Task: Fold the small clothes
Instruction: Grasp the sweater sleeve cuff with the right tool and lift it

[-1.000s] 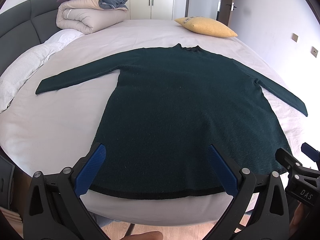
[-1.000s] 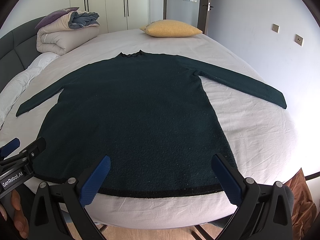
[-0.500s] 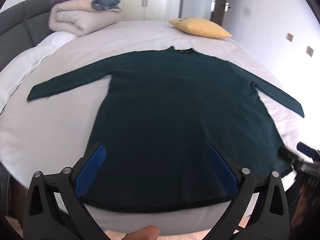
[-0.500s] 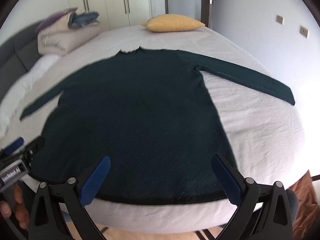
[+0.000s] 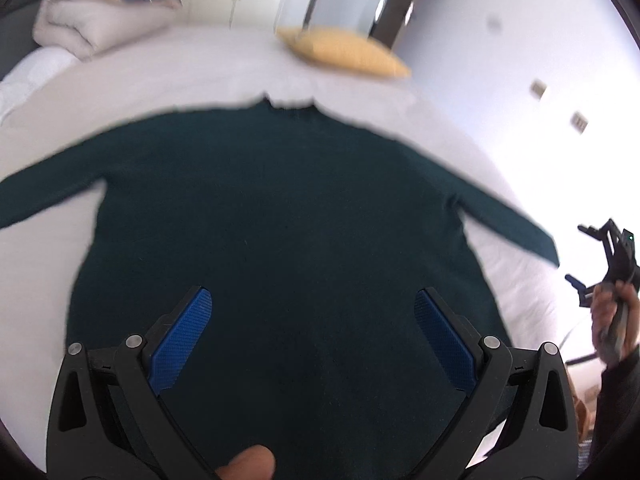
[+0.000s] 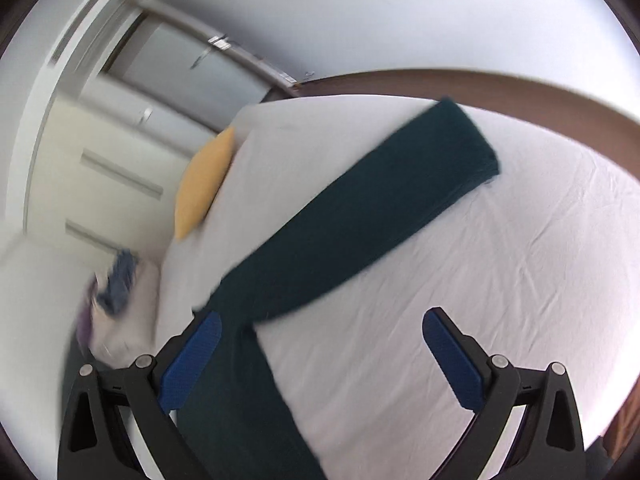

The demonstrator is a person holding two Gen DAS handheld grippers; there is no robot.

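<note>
Sweater (image 5: 288,240) lying flat on bed (image 6: 460,280); right sleeve (image 6: 360,224) running diagonally ahead of right gripper (image 6: 320,354), nearer arm. Left gripper (image 5: 312,334) hovering over body. Both jaws wide apart, gripping nothing.

Bright daylight, motion blur, fisheye warping.

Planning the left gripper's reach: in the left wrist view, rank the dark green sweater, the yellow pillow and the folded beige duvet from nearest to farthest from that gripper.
1. Dark green sweater: nearest, spread flat right under the open left gripper.
2. Yellow pillow: far side of the bed, beyond the collar, slightly right.
3. Folded beige duvet: far left corner. Blur makes the last two too close to call.
</note>
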